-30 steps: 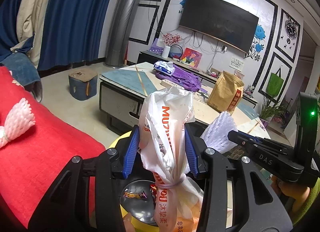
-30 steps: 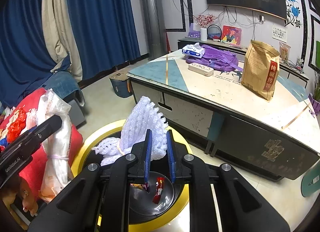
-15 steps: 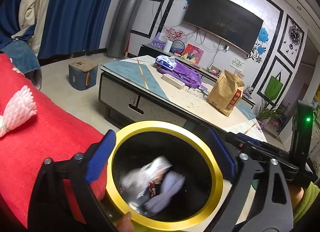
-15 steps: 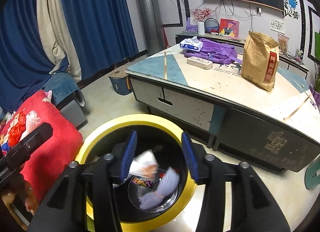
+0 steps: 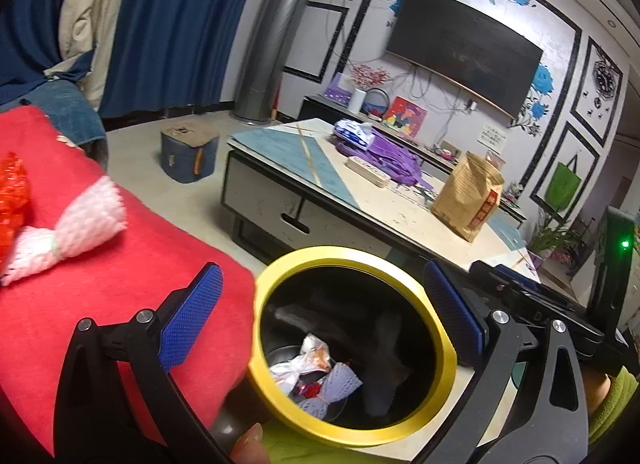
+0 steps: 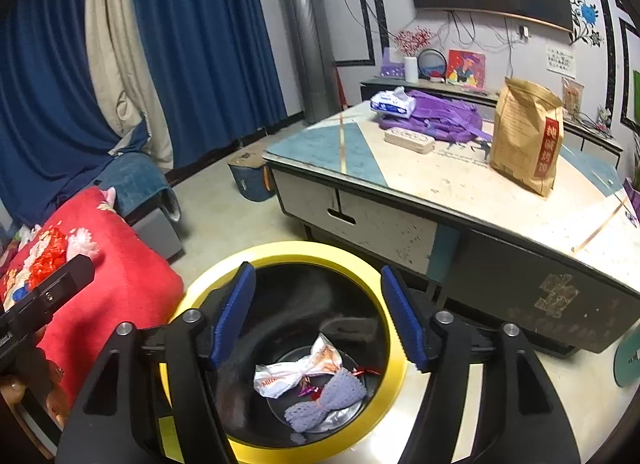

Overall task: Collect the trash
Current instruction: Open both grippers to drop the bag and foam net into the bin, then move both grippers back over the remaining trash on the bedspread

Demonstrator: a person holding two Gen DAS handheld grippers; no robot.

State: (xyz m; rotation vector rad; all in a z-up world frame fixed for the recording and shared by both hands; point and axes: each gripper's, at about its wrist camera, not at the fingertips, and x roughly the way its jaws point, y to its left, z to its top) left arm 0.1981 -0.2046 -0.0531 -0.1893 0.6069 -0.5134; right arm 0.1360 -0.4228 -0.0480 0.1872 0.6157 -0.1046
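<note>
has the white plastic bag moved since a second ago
Yes. The white plastic bag has dropped from between the left tool's pads, above the yellow rim, to the bin's bottom. The tool's jaws have just been opening and are empty.

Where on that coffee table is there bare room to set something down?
The near blue-and-cream corner of the coffee table is bare, bordered by the gold inlay strip and white power strip. Another free stretch lies in front of the brown paper bag, toward the near edge. The far side is crowded: purple backpack, tissue pack.
</note>
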